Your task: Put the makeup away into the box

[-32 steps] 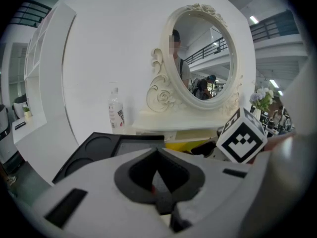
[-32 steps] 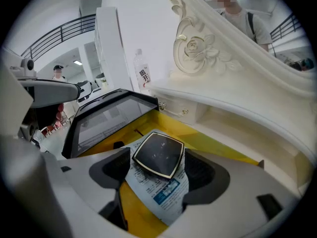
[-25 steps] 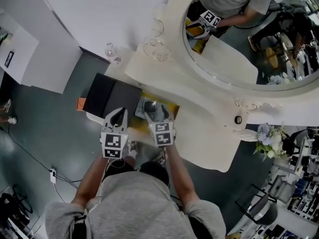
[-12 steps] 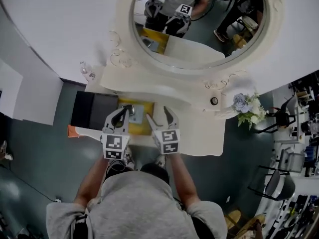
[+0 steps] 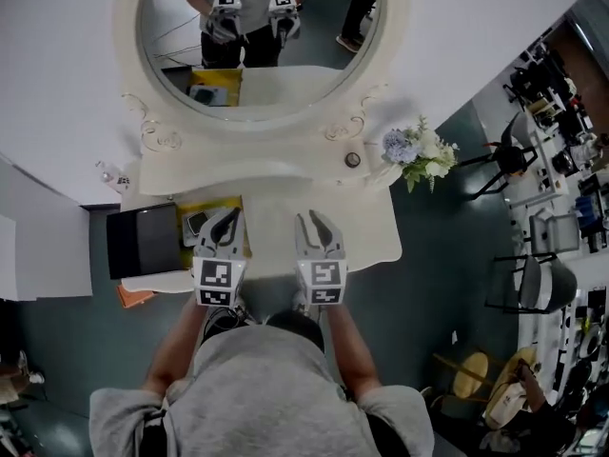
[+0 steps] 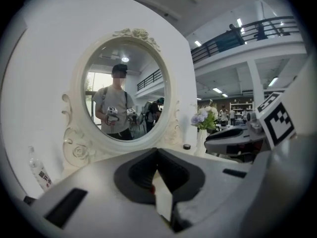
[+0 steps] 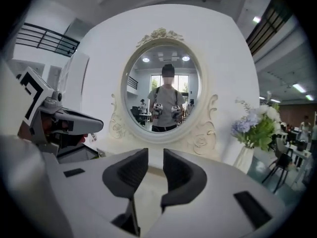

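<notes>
A yellow box [image 5: 217,208] lies on the left part of the cream dressing table [image 5: 366,231], with a dark compact [image 5: 196,223] in it. My left gripper [image 5: 228,214] hovers over the box's right side, jaws together; a red speck shows between the pads [image 6: 157,150] and I cannot tell what it is. My right gripper [image 5: 311,219] hangs over bare tabletop right of the box. Its jaws [image 7: 155,155] have just been closing and stand a narrow gap apart with nothing between them. Both point at the oval mirror [image 5: 257,27].
A flat black case [image 5: 143,241] lies left of the yellow box. A small black jar [image 5: 352,160] and a vase of flowers [image 5: 414,150] stand at the back right, a clear bottle [image 5: 109,174] at the back left. An orange thing [image 5: 133,295] pokes out below the case.
Both grippers have risen and drawn back from over the yellow box toward the table's front edge. The right jaws have narrowed from wide open. The view now takes in the whole mirror.
</notes>
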Motion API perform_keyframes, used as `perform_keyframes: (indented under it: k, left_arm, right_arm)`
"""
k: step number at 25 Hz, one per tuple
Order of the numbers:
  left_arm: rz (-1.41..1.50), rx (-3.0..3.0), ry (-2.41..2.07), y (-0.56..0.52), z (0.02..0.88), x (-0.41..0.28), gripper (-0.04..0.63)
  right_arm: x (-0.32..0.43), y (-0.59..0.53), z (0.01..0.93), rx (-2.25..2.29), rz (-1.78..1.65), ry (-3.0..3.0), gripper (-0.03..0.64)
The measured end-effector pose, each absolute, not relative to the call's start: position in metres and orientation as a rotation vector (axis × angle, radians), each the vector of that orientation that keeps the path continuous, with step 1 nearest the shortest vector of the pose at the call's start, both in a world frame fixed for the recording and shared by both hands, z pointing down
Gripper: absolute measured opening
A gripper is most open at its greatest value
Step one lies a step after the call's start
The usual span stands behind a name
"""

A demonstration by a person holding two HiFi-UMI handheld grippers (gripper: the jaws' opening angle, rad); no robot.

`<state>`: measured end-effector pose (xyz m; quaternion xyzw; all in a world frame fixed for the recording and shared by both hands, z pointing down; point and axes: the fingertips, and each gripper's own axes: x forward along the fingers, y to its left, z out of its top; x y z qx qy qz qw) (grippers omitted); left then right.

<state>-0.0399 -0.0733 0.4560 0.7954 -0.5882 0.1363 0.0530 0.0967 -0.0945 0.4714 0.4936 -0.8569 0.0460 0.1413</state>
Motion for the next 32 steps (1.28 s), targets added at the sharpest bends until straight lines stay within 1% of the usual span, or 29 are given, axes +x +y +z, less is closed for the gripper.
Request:
perform_keyframes:
  k: [2, 4, 5, 12, 19, 25, 32]
  left_arm:
    - [0.414, 2.449, -1.747, -0.076, 0.456, -0.022, 0.002]
    - [0.418, 2.473, -1.711, -0.079, 0.457, -0.006, 0.003]
    - [0.420, 2.482, -1.695, -0.081, 0.457, 0.001, 0.002]
    - [0.431, 2.536, -1.612, -0.089, 0.461, 0.039, 0.002]
    - [0.424, 2.560, -1.552, -0.093, 0.464, 0.049, 0.002]
    - [0.418, 2.597, -1.479, -0.094, 0.473, 0.057, 0.002]
    - [0.428, 2.618, -1.427, -0.112, 0.481, 0.078, 0.003]
  right_arm:
    - [0.119, -0.091, 0.471, 1.492, 0.134, -2.440, 0.076]
    - [0.137, -0.088, 0.471, 1.546, 0.145, -2.415, 0.020]
    - [0.145, -0.087, 0.472, 1.562, 0.156, -2.406, 0.014]
    - [0.178, -0.083, 0.478, 1.611, 0.188, -2.362, 0.014]
    - [0.185, -0.084, 0.476, 1.646, 0.191, -2.339, 0.014]
    - [0.189, -0.082, 0.493, 1.713, 0.220, -2.284, 0.014]
    - [0.207, -0.107, 0.497, 1.753, 0.203, -2.259, 0.014]
